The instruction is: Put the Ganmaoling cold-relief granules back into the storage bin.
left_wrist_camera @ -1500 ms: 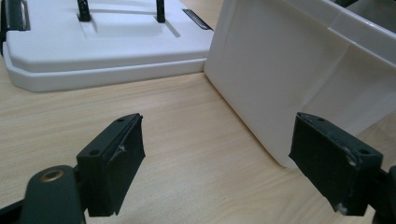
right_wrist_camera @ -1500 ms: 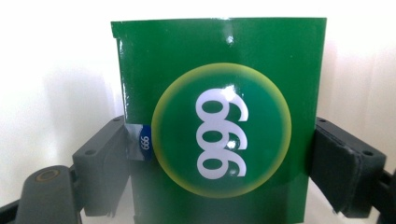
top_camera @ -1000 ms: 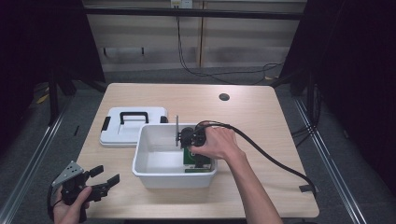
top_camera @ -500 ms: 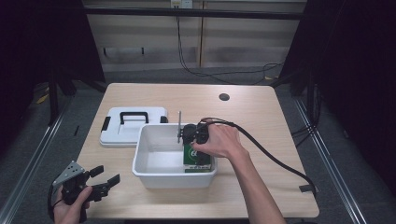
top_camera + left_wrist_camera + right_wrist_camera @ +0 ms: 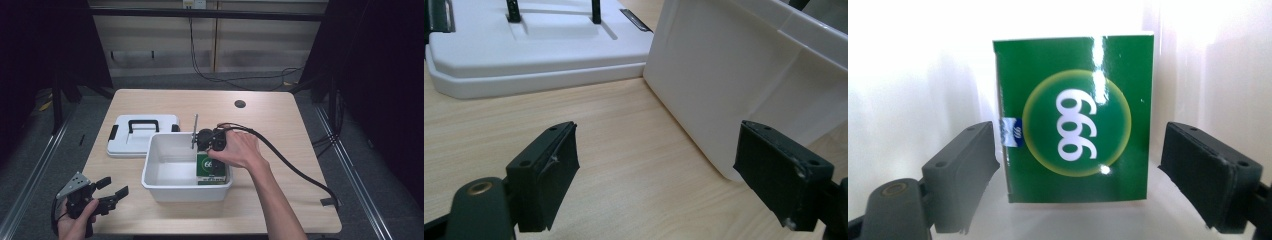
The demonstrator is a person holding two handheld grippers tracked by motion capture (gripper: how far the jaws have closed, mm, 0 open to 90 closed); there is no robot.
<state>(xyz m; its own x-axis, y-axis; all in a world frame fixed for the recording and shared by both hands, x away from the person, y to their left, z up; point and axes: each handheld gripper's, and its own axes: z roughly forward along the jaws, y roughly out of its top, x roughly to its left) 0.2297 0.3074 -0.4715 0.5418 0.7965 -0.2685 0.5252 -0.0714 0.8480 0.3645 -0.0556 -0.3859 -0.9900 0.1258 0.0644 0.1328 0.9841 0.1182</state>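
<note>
High view: near the table's (image 5: 280,125) front-left corner, short of the white tub (image 5: 160,184), a hand holds the left gripper (image 5: 111,193) with jaws spread apart, gripping nothing. Farther in, the right gripper (image 5: 1078,170) reaches into the tub's right end, its jaws wide on either side of the green box (image 5: 210,167) marked 999, not touching it; the box lies on the tub's floor. Beyond the tub's left side, just beside it, rests the white lid (image 5: 142,136) with its black handle.
</note>
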